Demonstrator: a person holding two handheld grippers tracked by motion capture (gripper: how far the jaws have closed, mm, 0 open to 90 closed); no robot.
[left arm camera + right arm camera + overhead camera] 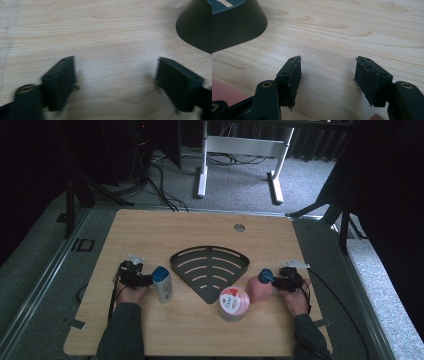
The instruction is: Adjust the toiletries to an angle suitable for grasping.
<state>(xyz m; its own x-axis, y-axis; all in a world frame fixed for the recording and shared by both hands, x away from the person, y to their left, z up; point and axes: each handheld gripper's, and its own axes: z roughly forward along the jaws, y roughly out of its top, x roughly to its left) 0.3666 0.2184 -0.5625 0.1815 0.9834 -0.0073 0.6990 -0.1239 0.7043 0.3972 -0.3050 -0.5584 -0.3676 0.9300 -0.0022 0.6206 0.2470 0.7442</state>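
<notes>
I hold both claws low over the wooden table point(150, 227), one on each side of the dark fan-shaped rack point(210, 270), which I use as my landmark. My left gripper point(142, 280) stands wide open: in the left gripper view bare wood grain runs between the two black jaws, with nothing clamped, and the rack's point(197, 27) dark wall shows at the upper right corner. My right gripper point(280, 281) is also open, its jaws apart over plain wood in the right gripper view, with the rack's point(234, 25) rim at the upper left and a pink edge point(222, 92) at the lower left.

The things I am after sit along the rack's near side, I judge so that each claw has one within reach. The white bottle with the blue cap point(162, 284) stands upright to the left of the rack, just beside my left gripper, on its rack side. The pink bottle with the teal cap point(261, 287) stands at the rack's right corner, just beside my right gripper. The round pink-and-white tub point(233, 303) sits in front of the rack's point, touching or nearly touching the pink bottle; I cannot tell which.

Neither bottle is between my jaws yet; each stands off to the side of them.
</notes>
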